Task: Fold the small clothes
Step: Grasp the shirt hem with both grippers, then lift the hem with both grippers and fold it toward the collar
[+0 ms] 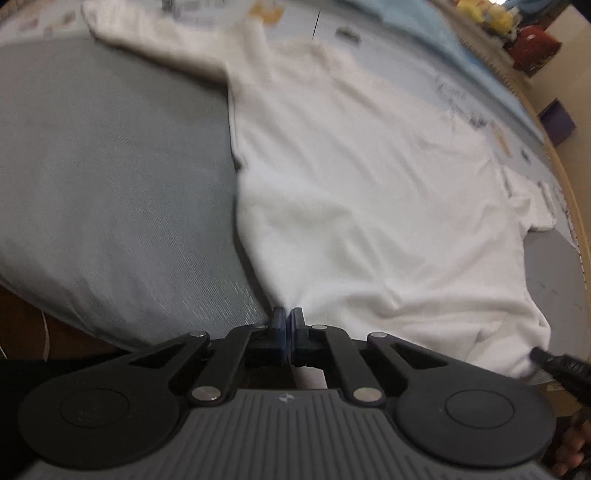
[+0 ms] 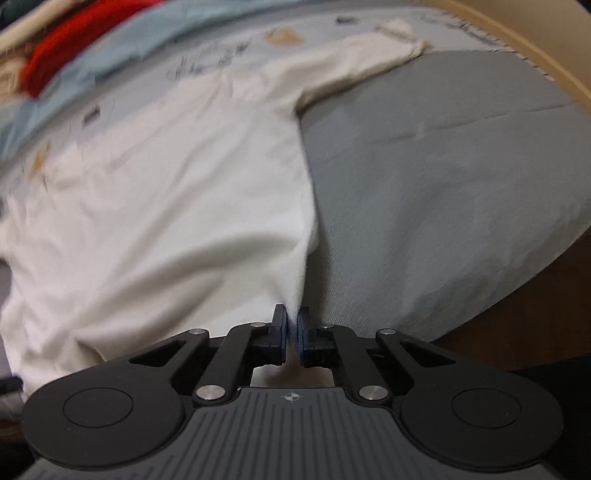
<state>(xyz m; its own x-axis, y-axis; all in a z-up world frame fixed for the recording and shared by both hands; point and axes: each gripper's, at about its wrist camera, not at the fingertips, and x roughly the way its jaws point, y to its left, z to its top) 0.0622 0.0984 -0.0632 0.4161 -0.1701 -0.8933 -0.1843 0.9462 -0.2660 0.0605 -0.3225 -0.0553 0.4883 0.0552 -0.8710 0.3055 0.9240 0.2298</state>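
Observation:
A white long-sleeved top [image 1: 362, 192] lies spread flat on a grey cloth [image 1: 110, 192], sleeves stretched out to both sides. My left gripper [image 1: 288, 317] is shut on the top's near left hem corner, the fabric pinched between its pads. In the right wrist view the same white top [image 2: 166, 192] fills the left half, and my right gripper [image 2: 292, 317] is shut on its near right hem corner, a thin fold of cloth caught between the pads. The tip of the other gripper [image 1: 554, 363] shows at the lower right of the left wrist view.
The grey cloth [image 2: 424, 184] covers a round table with a pale wooden rim [image 1: 569, 206]. A light blue printed cloth [image 2: 229, 55] lies beyond the top. A red garment [image 2: 74, 48] and yellow and red items [image 1: 517, 29] sit at the far edge.

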